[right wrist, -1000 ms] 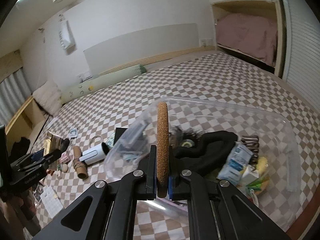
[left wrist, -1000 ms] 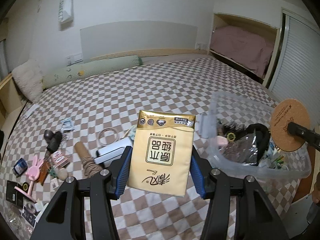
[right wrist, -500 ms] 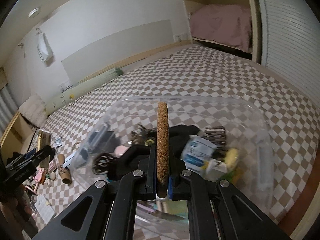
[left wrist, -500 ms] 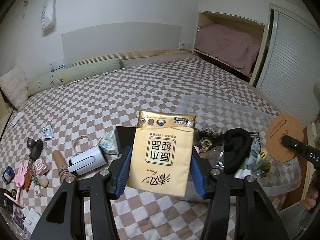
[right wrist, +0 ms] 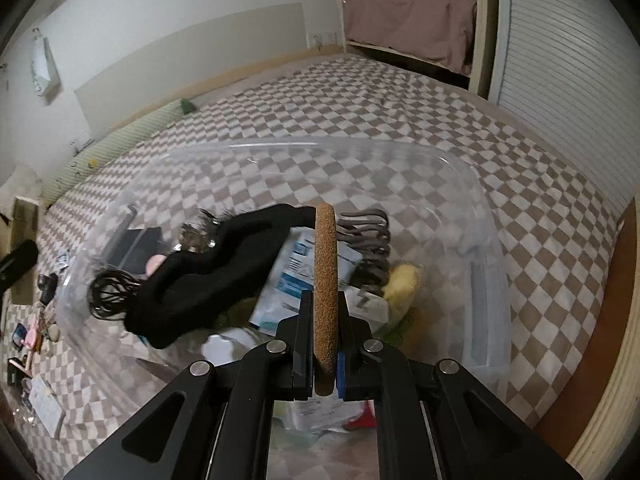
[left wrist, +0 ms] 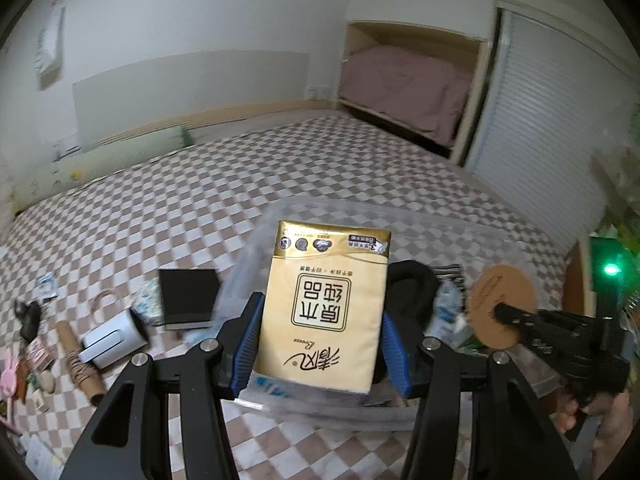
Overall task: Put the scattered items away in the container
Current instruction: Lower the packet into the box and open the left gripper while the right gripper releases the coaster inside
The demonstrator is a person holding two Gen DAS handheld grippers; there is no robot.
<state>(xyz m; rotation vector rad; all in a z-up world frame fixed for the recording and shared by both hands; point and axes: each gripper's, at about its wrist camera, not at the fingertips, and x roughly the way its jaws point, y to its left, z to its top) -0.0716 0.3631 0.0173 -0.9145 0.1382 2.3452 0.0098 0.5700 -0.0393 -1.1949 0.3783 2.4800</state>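
Tools first: the left tool (left wrist: 322,338) has its blue pads clamped on the long sides of a gold tissue pack (left wrist: 324,308), half-spread to the pack's width; the pack stands with its long axis along the fingers, printed face to the camera, top edge away. The right tool (right wrist: 325,350) is nearly closed, pinching a cork coaster (right wrist: 325,280) on edge, so only its thin rim shows in the right wrist view, its flat face toward the left tool. Both hang over the clear bin (right wrist: 486,272) on the checked bed (right wrist: 400,112). Inside the bin lie a black sock (right wrist: 208,276), packets and grey hangers, crowded at the near left; its far and right parts are bare. Left of the bin, a notebook (left wrist: 186,298), white cup (left wrist: 112,340) and other small things lie scattered on the bed.
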